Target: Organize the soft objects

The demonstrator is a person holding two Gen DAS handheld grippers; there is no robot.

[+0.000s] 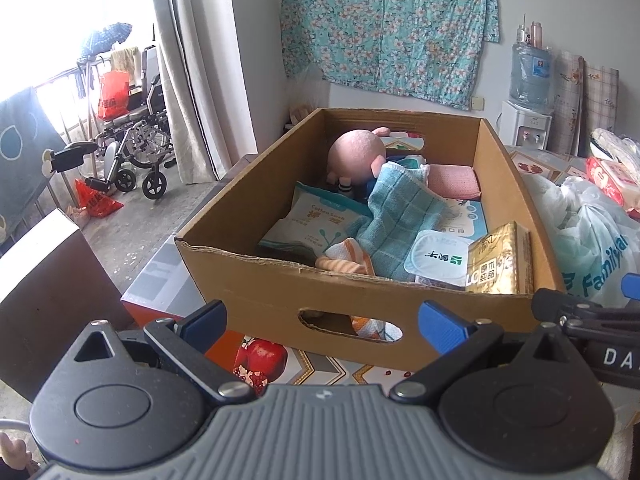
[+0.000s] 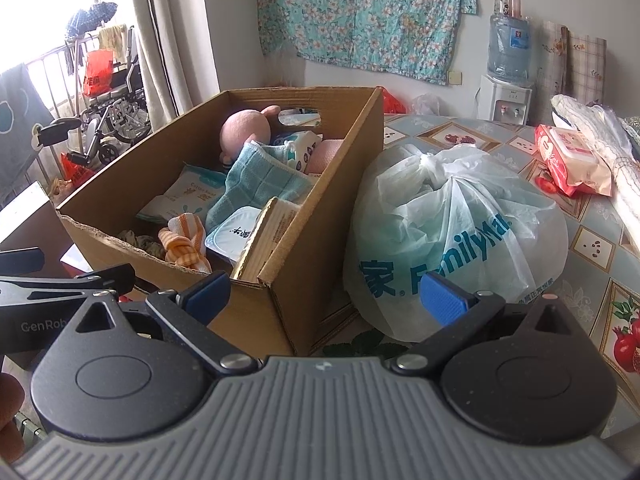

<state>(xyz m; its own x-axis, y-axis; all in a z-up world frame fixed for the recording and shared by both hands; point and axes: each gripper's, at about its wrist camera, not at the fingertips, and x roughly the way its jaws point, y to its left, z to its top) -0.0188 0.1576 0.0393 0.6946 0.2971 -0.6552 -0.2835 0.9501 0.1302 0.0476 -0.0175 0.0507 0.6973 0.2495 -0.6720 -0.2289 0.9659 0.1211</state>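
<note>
Left wrist view: desk (image 1: 320, 368), patterned cover. Cardboard box (image 1: 360, 300) on it, holding blue towel (image 1: 400, 216), pink plush toy (image 1: 356, 152), cotton swab pack (image 1: 316, 220), orange striped cloth (image 1: 344, 260). FamilyMart bag (image 2: 456, 232) just beside box. Left claw (image 1: 322, 326) wide open, empty. Right claw (image 2: 324, 292) wide open, empty.

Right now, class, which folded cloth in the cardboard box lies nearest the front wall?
The orange-and-white striped cloth; the teal checked towel and pink cloth lie further back.

"FamilyMart" on plastic bag (image 2: 452, 236); "Cotton Swab" on pouch (image 1: 316, 220)
</note>
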